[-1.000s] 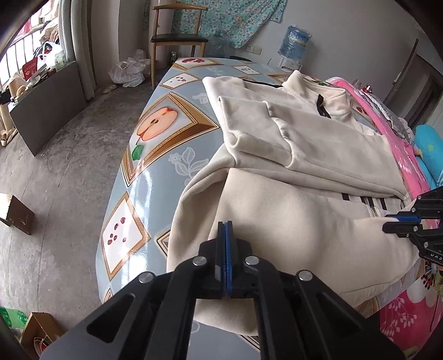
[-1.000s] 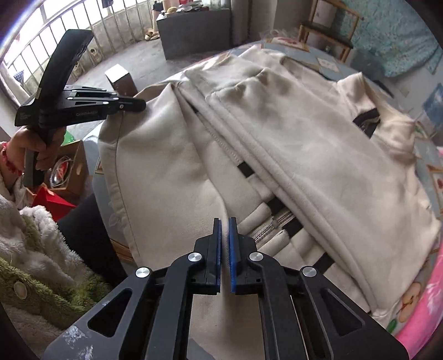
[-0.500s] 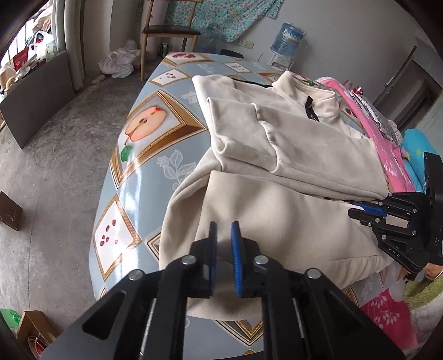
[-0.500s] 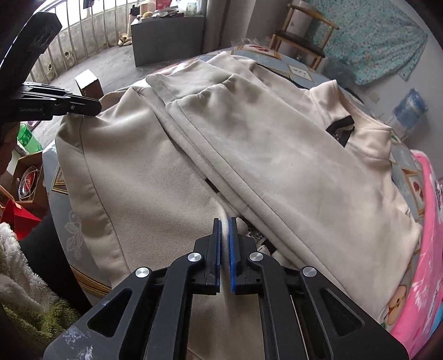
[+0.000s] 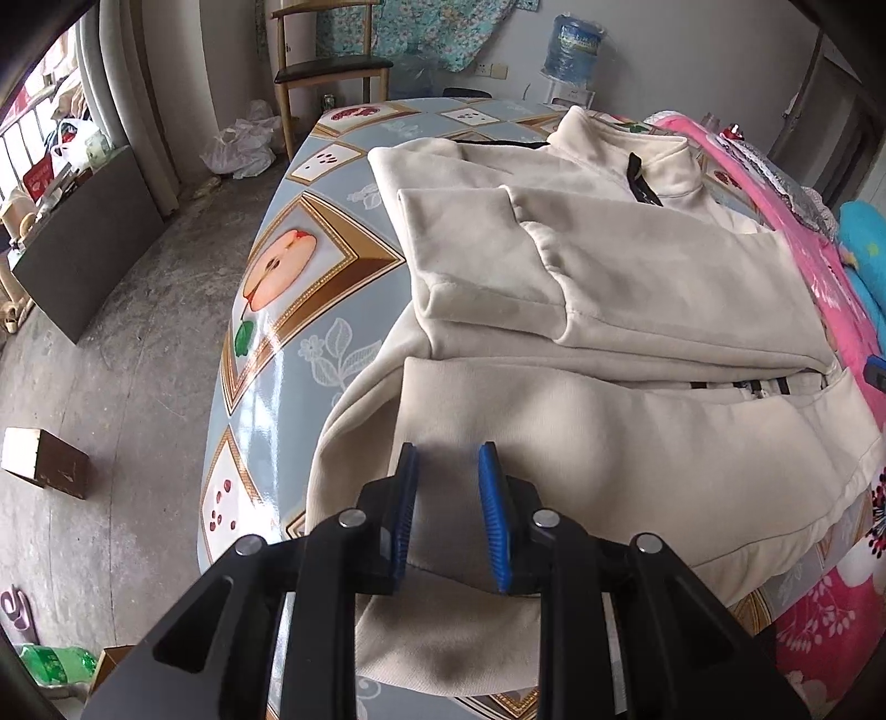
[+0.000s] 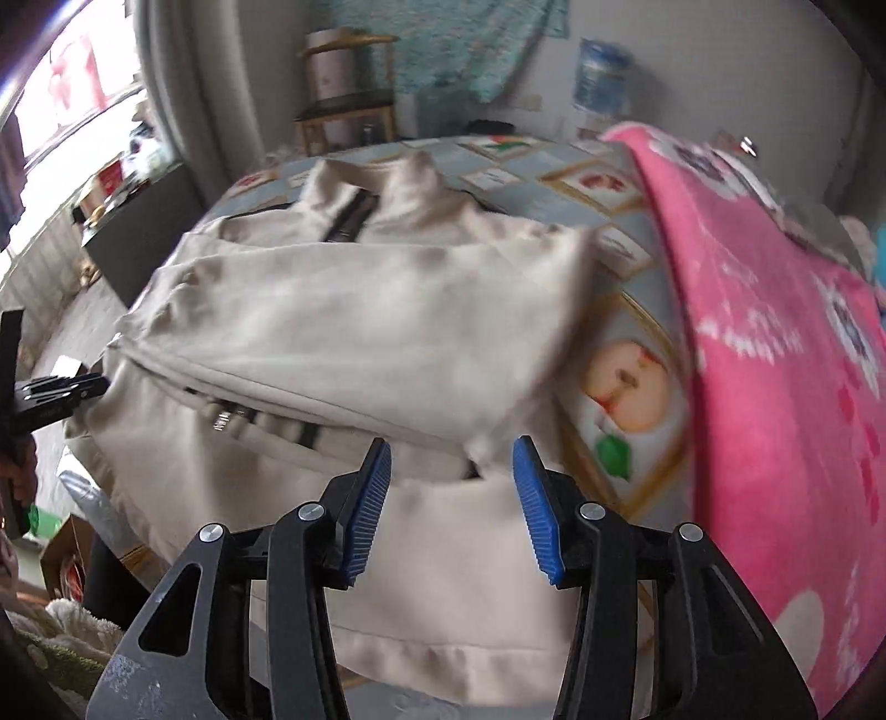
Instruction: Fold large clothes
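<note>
A large cream zip jacket [image 5: 609, 310] lies on the fruit-print tablecloth [image 5: 288, 277], partly folded, with a sleeve laid across its chest and its hem toward me. My left gripper [image 5: 446, 459] is open and empty, with its blue pads just above the near left part of the hem. In the right wrist view, which is blurred, the jacket [image 6: 360, 310] fills the middle. My right gripper [image 6: 451, 448] is open and empty over the jacket's near right corner. The left gripper [image 6: 55, 387] also shows at the far left of that view.
A pink floral blanket [image 6: 775, 360] lies along the table's right side. A wooden chair [image 5: 326, 72] and a water bottle [image 5: 570, 44] stand by the far wall. A dark cabinet [image 5: 83, 255] and a small box [image 5: 44, 462] are on the concrete floor at left.
Both grippers have opened and let go of the jacket's hem. The right gripper has swung to the right, toward the jacket's right corner and the pink blanket.
</note>
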The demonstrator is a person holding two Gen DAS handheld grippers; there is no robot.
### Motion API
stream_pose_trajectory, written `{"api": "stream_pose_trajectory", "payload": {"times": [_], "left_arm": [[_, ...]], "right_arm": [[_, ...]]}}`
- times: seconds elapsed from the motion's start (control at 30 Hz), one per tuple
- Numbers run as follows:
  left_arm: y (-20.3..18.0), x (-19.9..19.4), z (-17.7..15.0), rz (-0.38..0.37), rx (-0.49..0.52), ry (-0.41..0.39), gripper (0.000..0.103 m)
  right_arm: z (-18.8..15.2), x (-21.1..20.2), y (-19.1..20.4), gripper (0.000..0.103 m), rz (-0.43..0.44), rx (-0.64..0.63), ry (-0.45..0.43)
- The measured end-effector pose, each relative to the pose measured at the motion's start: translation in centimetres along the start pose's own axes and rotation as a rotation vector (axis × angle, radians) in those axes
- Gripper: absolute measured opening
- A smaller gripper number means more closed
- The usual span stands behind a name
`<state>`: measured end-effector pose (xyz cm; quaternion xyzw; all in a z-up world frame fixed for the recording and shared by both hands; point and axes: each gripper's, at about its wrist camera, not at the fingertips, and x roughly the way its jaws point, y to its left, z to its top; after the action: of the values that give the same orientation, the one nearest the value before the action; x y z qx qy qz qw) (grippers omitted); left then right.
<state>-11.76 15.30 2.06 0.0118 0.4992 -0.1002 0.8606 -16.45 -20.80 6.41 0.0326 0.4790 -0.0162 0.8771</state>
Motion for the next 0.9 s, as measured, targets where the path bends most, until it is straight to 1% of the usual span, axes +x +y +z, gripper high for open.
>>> {"api": "stream_pose_trajectory", "payload": {"times": [0.1, 0.13, 0.17, 0.2, 0.23, 0.27, 0.3, 0.33, 0.4, 0.47, 0.53, 0.6, 0.67, 0.7, 0.77, 0.9], "left_arm": [[-0.4, 0.1, -0.1, 0.033, 0.012, -0.02, 0.022], [-0.6, 0.1, -0.2, 0.048, 0.023, -0.026, 0.021], [-0.9, 0.1, -0.2, 0.068, 0.039, -0.033, 0.016], [-1.1, 0.1, -0.3, 0.094, 0.059, -0.042, 0.012], [-1.4, 0.2, -0.3, 0.114, 0.074, -0.049, 0.005], [-1.6, 0.2, -0.4, 0.133, 0.085, -0.056, 0.003], [-1.7, 0.1, -0.5, 0.142, 0.093, -0.063, 0.003], [-1.8, 0.0, -0.6, 0.151, 0.1, -0.074, 0.002], [-2.1, -1.0, -0.7, 0.175, 0.119, -0.107, 0.002], [-2.3, -3.3, -0.7, 0.194, 0.135, -0.168, 0.001], [-2.1, -6.1, -0.5, 0.187, 0.124, -0.223, 0.001], [-1.6, -8.0, -0.1, 0.19, 0.111, -0.255, 0.001], [-1.1, -8.1, 0.6, 0.172, 0.107, -0.249, 0.001], [-0.9, -7.5, 0.9, 0.167, 0.108, -0.236, 0.001], [-0.5, -5.5, 1.3, 0.16, 0.106, -0.204, 0.001], [0.2, -1.9, 1.5, 0.156, 0.105, -0.127, 0.001]], "right_arm": [[-0.7, 1.5, -1.8, 0.047, 0.043, 0.068, 0.039], [-0.8, 2.1, -1.9, 0.047, 0.039, 0.073, 0.047], [-1.0, 2.6, -1.7, 0.047, 0.031, 0.065, 0.05], [-1.1, 2.9, -1.4, 0.043, 0.021, 0.052, 0.048], [-1.1, 3.2, -1.2, 0.037, 0.01, 0.038, 0.044], [-1.3, 3.3, -1.0, 0.026, -0.014, 0.03, 0.036], [-1.4, 3.0, -1.0, 0.018, -0.024, 0.026, 0.02], [-1.6, 2.4, -0.9, 0.013, -0.021, 0.026, -0.009], [-1.8, 0.3, -0.8, 0.006, -0.031, 0.033, -0.079], [-2.0, -2.2, -1.2, 0.005, -0.022, 0.061, -0.173], [-2.2, -4.4, -1.5, 0.005, 0.001, 0.106, -0.246], [-2.0, -4.8, -1.7, 0.005, 0.005, 0.126, -0.278], [-1.3, -3.2, -1.9, 0.005, 0.0, 0.135, -0.259], [-1.0, -1.9, -2.3, 0.005, 0.013, 0.154, -0.235], [-0.8, 0.6, -2.8, 0.005, 0.034, 0.191, -0.191], [-0.8, 3.7, -3.1, 0.005, 0.021, 0.2, -0.116]]}}
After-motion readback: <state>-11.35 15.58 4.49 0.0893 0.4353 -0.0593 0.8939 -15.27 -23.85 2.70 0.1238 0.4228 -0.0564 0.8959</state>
